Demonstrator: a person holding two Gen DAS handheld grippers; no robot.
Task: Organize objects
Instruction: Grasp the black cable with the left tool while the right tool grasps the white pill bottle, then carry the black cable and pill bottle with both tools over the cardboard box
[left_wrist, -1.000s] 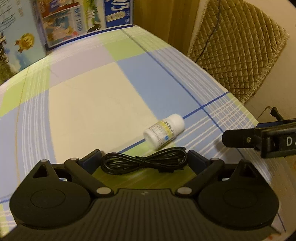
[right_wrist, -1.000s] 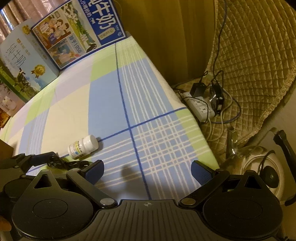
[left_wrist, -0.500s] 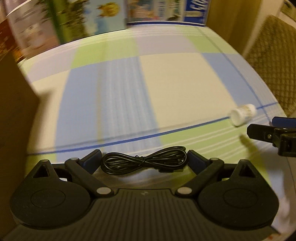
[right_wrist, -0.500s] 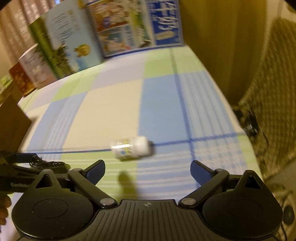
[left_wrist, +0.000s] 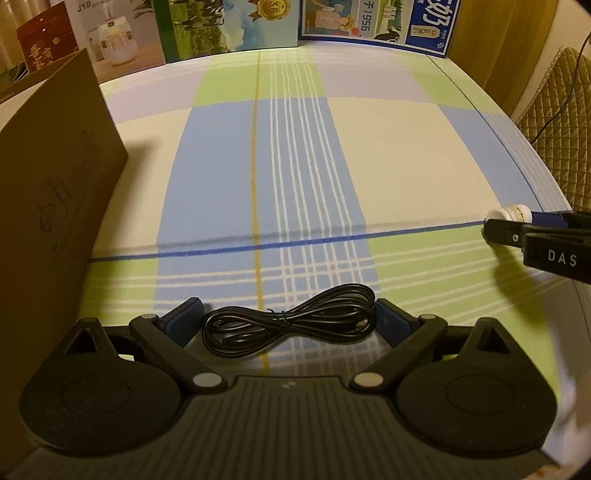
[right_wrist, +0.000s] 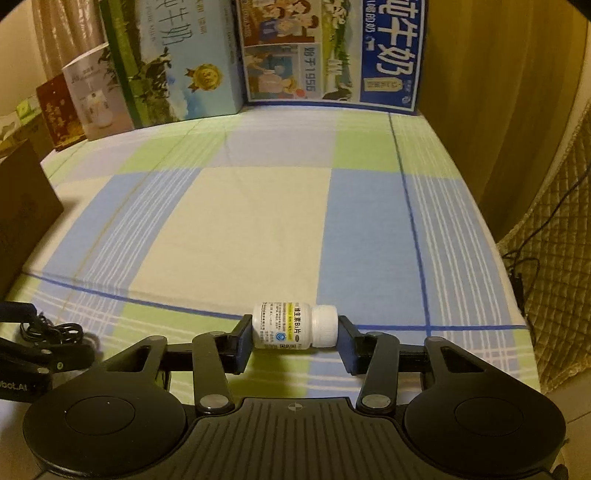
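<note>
two things are in hand now, one per gripper. your right gripper (right_wrist: 294, 336) has just been closing, and the bottle (right_wrist: 294, 326) lies on its side between the pads, base against the left pad and cap (right_wrist: 324, 326) against the right; it looks gripped end to end, low over the cloth (right_wrist: 258, 221) near the front edge. that bottle is small, light, hard plastic, likely smooth and prone to roll or pivot out if the grip slackens. an end-to-end hold works, but the ribbed cap gives better bite than the flat base, so keep the squeeze even and avoid quick wrist rolls.

your left gripper (left_wrist: 289, 321) has the coiled cable (left_wrist: 289, 323) between its pads, jaws fairly wide with the bundle filling the gap and held just above the cloth. the cable is light and floppy; its loops are pinched at the waist by a tie, and the ends of the bundle are where you have it, so a loop could slip free. a hold across the tied middle would be surer.

both grippers point steeply down at the table. the brown box (left_wrist: 55, 192) stands close on your left, probably where these go, though you cannot see inside it
</note>
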